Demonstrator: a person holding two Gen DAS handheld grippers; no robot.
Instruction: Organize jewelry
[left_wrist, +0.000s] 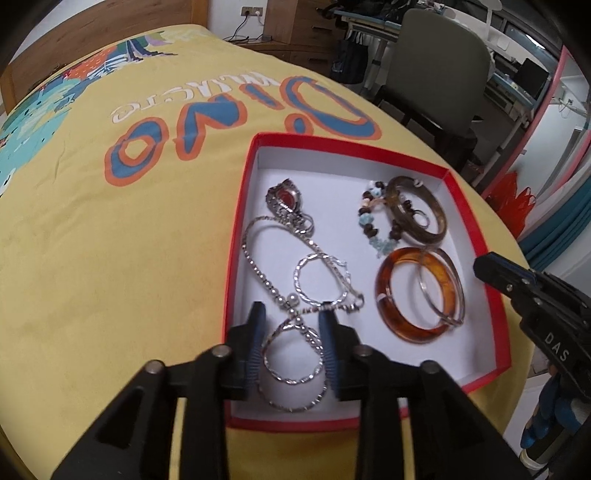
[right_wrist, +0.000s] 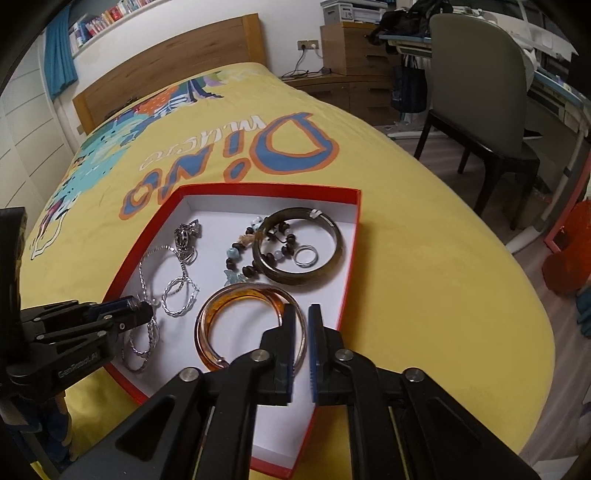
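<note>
Box: we see one shallow red cardboard box (left_wrist: 495, 295) with a smooth white floor, lying on a yellow bedspread (left_wrist: 110, 258) of soft, matte cloth printed with blue and orange letters; all the jewelry lies inside it.
Bangles: we count two thick ones, a glossy translucent amber resin bangle (left_wrist: 395, 325) near the box's right wall and a dark olive-brown bangle (left_wrist: 432, 236) beyond it, toward the far right corner.
Thin bangle: one plain silver metal hoop (left_wrist: 439, 314) lies across the amber bangle.
Beads: one bracelet of brown wooden and pale blue beads (left_wrist: 369, 221) rests against the dark bangle's left side.
Ring: one small silver ring (right_wrist: 306, 256) sits inside the dark bangle.
Hoops: we make out at least three twisted silver wire hoops (left_wrist: 319, 280), tangled on the box's left half.
Pendant: one ornate silver pendant with a red stone (left_wrist: 284, 201), toward the far left corner.
Left gripper (left_wrist: 291, 325): its ribbed blue pads stand apart, straddling a twisted hoop at the box's near edge without pinching it.
Right gripper (right_wrist: 301, 325): narrowly parted over the amber bangle and thin hoop; we cannot tell whether it grips anything.
</note>
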